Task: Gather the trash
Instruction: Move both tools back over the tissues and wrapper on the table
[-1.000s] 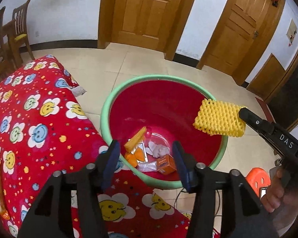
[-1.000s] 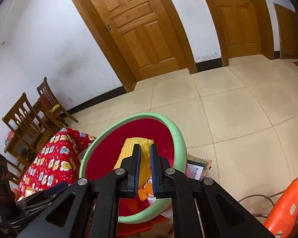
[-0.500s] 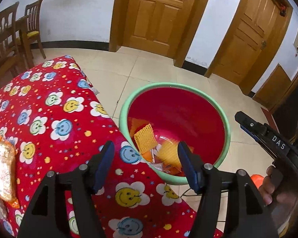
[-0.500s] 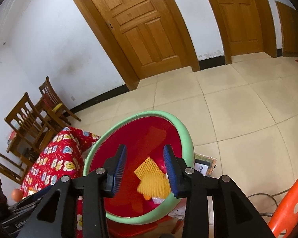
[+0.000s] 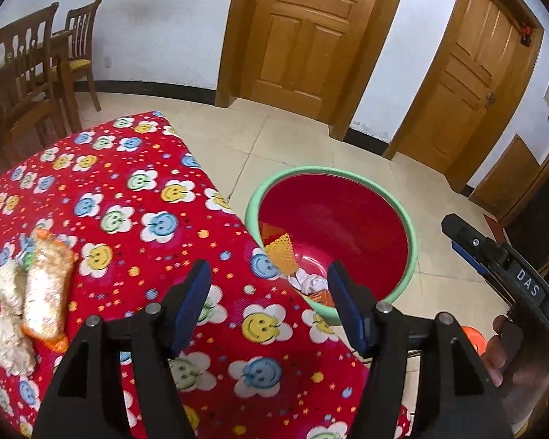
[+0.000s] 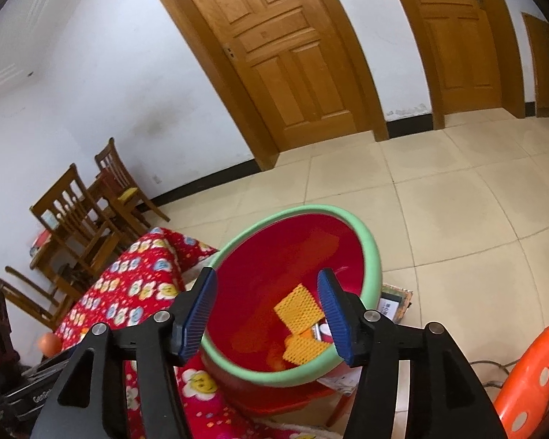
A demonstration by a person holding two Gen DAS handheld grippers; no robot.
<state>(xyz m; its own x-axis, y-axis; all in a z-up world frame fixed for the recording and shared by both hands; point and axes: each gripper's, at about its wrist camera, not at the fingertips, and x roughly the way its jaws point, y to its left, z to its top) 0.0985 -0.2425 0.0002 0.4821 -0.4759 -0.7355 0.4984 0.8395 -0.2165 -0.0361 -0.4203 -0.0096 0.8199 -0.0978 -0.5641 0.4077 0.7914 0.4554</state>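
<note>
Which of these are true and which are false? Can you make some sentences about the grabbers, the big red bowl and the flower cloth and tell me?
1. The right gripper is shut on the yellow foam net. False: its jaws stand open and the net lies inside the red basin.
2. The left gripper is open and holds nothing. True.
3. The basin has a green rim. True.
4. The basin sits on top of the red flowered cloth. False: it stands beside the cloth-covered table, lower down.
5. Snack wrappers lie on the cloth. True.
</note>
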